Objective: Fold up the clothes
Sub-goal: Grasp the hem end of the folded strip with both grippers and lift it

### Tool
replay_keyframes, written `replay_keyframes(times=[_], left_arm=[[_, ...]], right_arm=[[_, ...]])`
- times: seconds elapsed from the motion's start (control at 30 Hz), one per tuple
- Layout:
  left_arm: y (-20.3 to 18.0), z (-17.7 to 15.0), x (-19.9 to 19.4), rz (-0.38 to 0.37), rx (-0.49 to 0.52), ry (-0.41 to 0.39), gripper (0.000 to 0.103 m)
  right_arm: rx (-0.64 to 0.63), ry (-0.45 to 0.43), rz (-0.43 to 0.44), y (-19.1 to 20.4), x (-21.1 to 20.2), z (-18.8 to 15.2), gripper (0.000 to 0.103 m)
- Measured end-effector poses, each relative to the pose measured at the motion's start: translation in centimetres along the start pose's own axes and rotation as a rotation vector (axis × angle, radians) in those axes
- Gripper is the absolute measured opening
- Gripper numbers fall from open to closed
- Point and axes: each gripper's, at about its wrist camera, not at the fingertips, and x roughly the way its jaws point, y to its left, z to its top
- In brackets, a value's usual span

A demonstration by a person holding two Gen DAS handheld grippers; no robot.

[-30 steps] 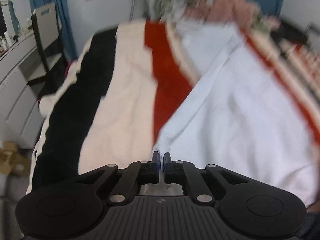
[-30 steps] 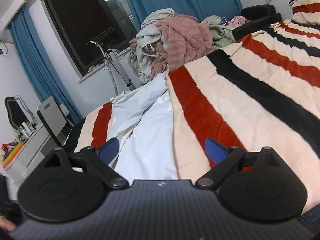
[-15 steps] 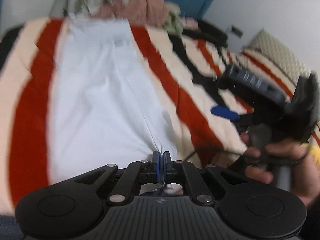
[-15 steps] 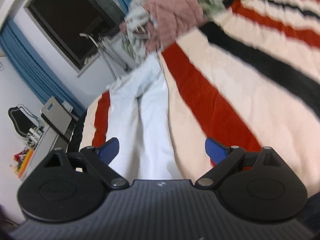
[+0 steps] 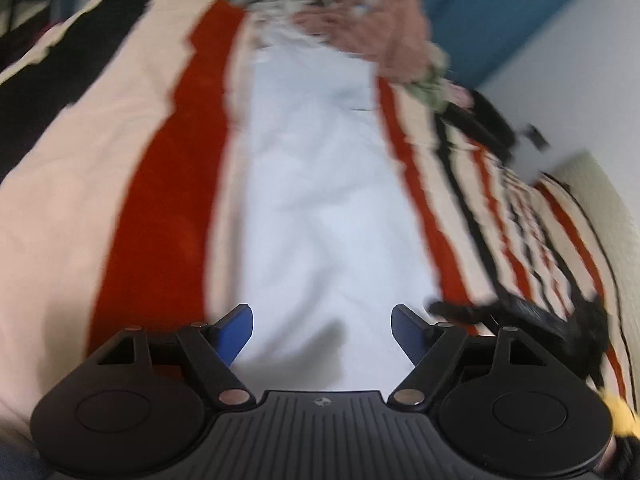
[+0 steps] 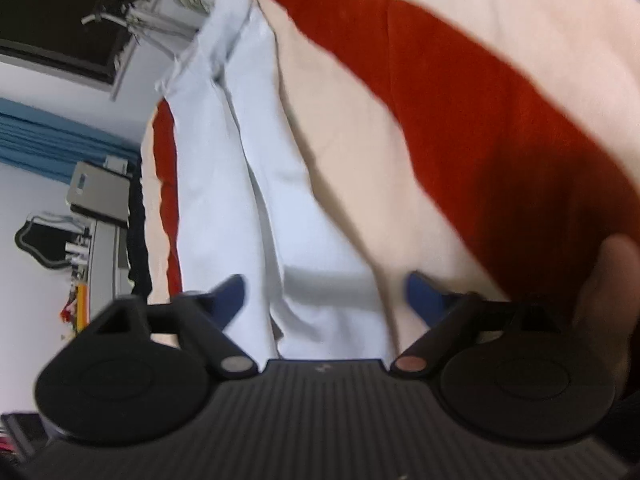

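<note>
So the white trousers (image 5: 332,208) are laid out lengthwise on the bed, on top of the striped blanket (image 5: 132,184), waist end far away by the heap of clothes (image 5: 360,20) and the leg ends near the camera. In the right wrist view you can see the two legs lying side by side with a seam line between them.

Both tongs are spread wide and holding nothing. The left tongs (image 5: 322,330) hover right over the near end of the trousers, blue pads either side of the fabric. The right tongs (image 6: 324,296) hang over the near leg ends too, tilted quite a bit.

What I'd worry about: everything's blurry, so things look to be moving fast. If the tongs close while swinging like that, they could easily pinch only the top layer, or grab a bit of blanket along with the cloth, and then any fold drags the blanket up with it. Also the legs aren't perfectly stacked, so lifting one hem unevenly would likely twist the whole thing and leave a crooked fold
</note>
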Motion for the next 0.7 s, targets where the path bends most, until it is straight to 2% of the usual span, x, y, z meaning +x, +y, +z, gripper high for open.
replay_keyframes(times=[0.07, 0.13, 0.2, 0.27, 0.33, 0.43, 0.47, 0.5, 0.53, 0.57, 0.6, 0.63, 0.7], left_arm=[[1.4, 0.5, 1.4, 0.007, -0.058, 0.038, 0.073], [1.7, 0.5, 2.2, 0.015, -0.056, 0.063, 0.073], [1.4, 0.2, 2.8, 0.073, -0.032, 0.08, 0.074], [2.4, -0.2, 3.0, 0.102, -0.079, 0.107, 0.074], [3.1, -0.5, 2.9, 0.078, -0.129, 0.114, 0.074], [3.0, -1.3, 2.9, 0.046, -0.144, 0.135, 0.071], [2.8, -1.7, 2.8, 0.039, -0.136, 0.14, 0.066], [2.5, -2.2, 2.7, 0.033, -0.128, 0.145, 0.054], [2.2, -2.6, 2.6, 0.027, -0.121, 0.15, 0.036], [2.0, -3.1, 2.5, 0.02, -0.113, 0.155, 0.025], [1.7, -3.4, 2.3, 0.017, -0.108, 0.154, 0.014], [1.5, -3.5, 2.0, 0.016, -0.115, 0.143, 0.01], [1.1, -3.0, 1.3, 0.002, -0.154, 0.108, 0.007]], right_arm=[[0.012, 0.04, 0.008, 0.0, 0.6, -0.4, 0.067], [0.003, 0.061, 0.02, 0.3, 0.6, -1.1, 0.066], [-0.013, 0.065, 0.012, 0.7, 0.6, -1.9, 0.066], [-0.029, 0.07, 0.005, 1.0, 0.7, -2.7, 0.066], [-0.045, 0.075, -0.002, 1.4, 0.7, -3.5, 0.066], [-0.069, 0.082, -0.013, 2.0, 0.7, -4.7, 0.066], [-0.077, 0.084, -0.016, 2.2, 0.7, -5.1, 0.066], [-0.085, 0.087, -0.02, 2.4, 0.8, -5.6, 0.066], [-0.084, 0.074, -0.019, 2.4, 0.4, -5.5, 0.064], [-0.083, 0.06, -0.018, 2.5, 0.1, -5.5, 0.043], [-0.082, 0.047, -0.018, 2.5, -0.2, -5.4, 0.032], [-0.081, 0.034, -0.017, 2.6, -0.5, -5.4, 0.017], [-0.079, 0.007, -0.016, 2.7, -1.1, -5.3, 0.011]])
